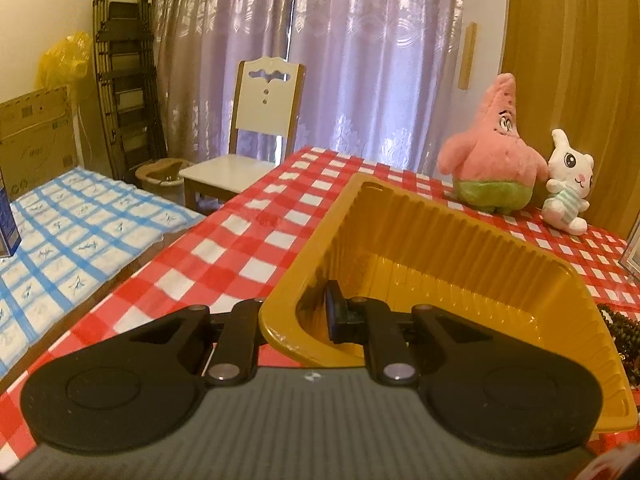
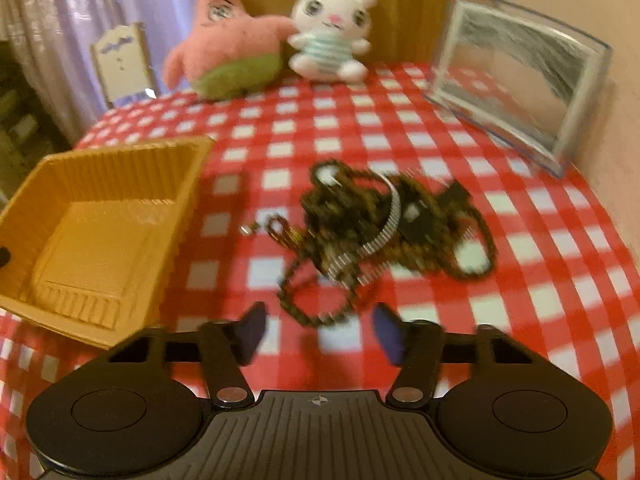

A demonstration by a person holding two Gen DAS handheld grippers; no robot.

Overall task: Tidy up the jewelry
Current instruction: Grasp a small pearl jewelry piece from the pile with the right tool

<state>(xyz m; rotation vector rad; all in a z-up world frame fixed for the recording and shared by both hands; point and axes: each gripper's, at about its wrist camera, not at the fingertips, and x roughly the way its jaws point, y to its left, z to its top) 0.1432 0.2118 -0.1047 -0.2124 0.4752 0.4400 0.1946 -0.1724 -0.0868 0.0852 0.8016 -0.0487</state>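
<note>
One ribbed yellow plastic tray (image 2: 100, 216) sits on the red-checked desk (image 2: 520, 280), its near corner wall pinched by the left hand-held gripper (image 1: 316, 316). One tangled heap of dark bead jewelry (image 2: 384, 232) lies beside it, blurred past counting. The right hand-held gripper (image 2: 320, 334) stands spread, empty. Two plush toys (image 2: 280, 36) sit behind.

Left gripper (image 1: 310, 316) and right gripper (image 2: 318, 330): black linkage arms, silver pivot screws, round black discs, ribbed grey bodies, blue-padded jaws
</note>
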